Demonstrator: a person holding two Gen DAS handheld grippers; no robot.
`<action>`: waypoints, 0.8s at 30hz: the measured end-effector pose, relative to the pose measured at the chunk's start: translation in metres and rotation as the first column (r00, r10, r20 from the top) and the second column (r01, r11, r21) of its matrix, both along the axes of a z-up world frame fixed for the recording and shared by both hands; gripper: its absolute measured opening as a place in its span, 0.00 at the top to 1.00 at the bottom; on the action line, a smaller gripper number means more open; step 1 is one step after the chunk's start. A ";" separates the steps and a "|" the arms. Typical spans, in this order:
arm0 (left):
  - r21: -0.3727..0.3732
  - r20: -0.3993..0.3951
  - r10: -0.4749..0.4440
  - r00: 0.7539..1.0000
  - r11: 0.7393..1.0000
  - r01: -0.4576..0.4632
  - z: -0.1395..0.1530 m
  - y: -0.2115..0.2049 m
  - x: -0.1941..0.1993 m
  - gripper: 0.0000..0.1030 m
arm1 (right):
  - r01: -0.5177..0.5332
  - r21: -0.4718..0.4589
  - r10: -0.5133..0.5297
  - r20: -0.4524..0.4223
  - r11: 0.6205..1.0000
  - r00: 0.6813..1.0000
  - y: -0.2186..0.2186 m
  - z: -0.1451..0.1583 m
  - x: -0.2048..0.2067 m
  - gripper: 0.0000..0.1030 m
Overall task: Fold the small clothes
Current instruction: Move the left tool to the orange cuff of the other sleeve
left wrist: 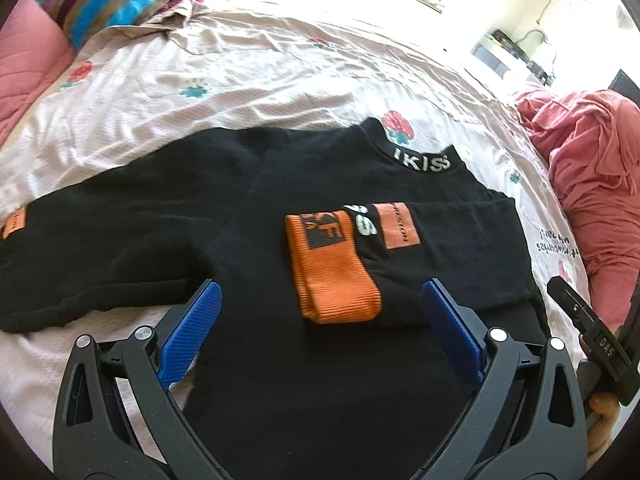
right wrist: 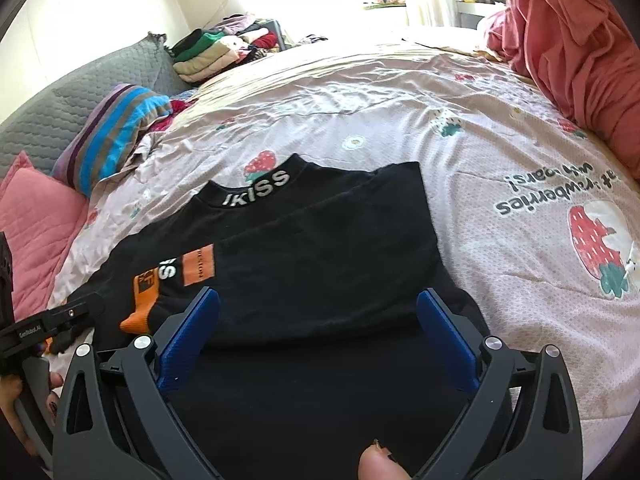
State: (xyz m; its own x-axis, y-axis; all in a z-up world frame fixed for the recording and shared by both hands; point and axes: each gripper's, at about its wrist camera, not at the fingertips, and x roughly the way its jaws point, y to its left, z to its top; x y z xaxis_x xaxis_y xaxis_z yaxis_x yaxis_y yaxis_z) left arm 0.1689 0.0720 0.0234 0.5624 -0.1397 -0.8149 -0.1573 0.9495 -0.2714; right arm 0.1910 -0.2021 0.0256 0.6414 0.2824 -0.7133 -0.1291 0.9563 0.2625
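A small black long-sleeved top (left wrist: pixel 304 184) with "IKISS" on its collar (left wrist: pixel 424 162) lies flat on the bed. Its right sleeve is folded across the chest, ending in an orange cuff (left wrist: pixel 334 268). Its left sleeve (left wrist: pixel 92 232) lies spread out to the left. My left gripper (left wrist: pixel 322 300) is open and empty above the top's lower half, close to the orange cuff. In the right wrist view the top (right wrist: pixel 320 248) and cuff (right wrist: pixel 144 304) also show. My right gripper (right wrist: pixel 318 308) is open and empty over the top's folded right side.
The bed sheet (right wrist: pixel 440 120) is pink with strawberry prints. A crumpled pink cloth (right wrist: pixel 580 40) lies at the right. A striped pillow (right wrist: pixel 116 132) and pink cushion (right wrist: pixel 36 216) lie at the left. A pile of folded clothes (right wrist: pixel 224 48) sits at the back.
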 end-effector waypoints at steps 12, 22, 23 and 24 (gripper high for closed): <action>0.007 0.062 0.126 0.990 0.992 -0.127 0.015 0.045 -0.036 0.09 | -0.114 -0.054 0.118 0.076 0.992 0.990 0.054 0.020 -0.012 0.04; 0.007 0.085 0.208 0.974 0.978 -0.210 0.019 0.075 -0.060 0.09 | -0.207 -0.078 0.215 0.109 0.975 0.971 0.099 0.030 -0.022 0.04; 0.004 0.083 0.216 0.973 0.976 -0.217 0.018 0.077 -0.061 0.09 | -0.214 -0.083 0.222 0.113 0.973 0.968 0.103 0.031 -0.023 0.04; 0.001 0.081 0.229 0.970 0.973 -0.230 0.018 0.081 -0.062 0.09 | -0.224 -0.090 0.234 0.117 0.970 0.965 0.108 0.032 -0.025 0.04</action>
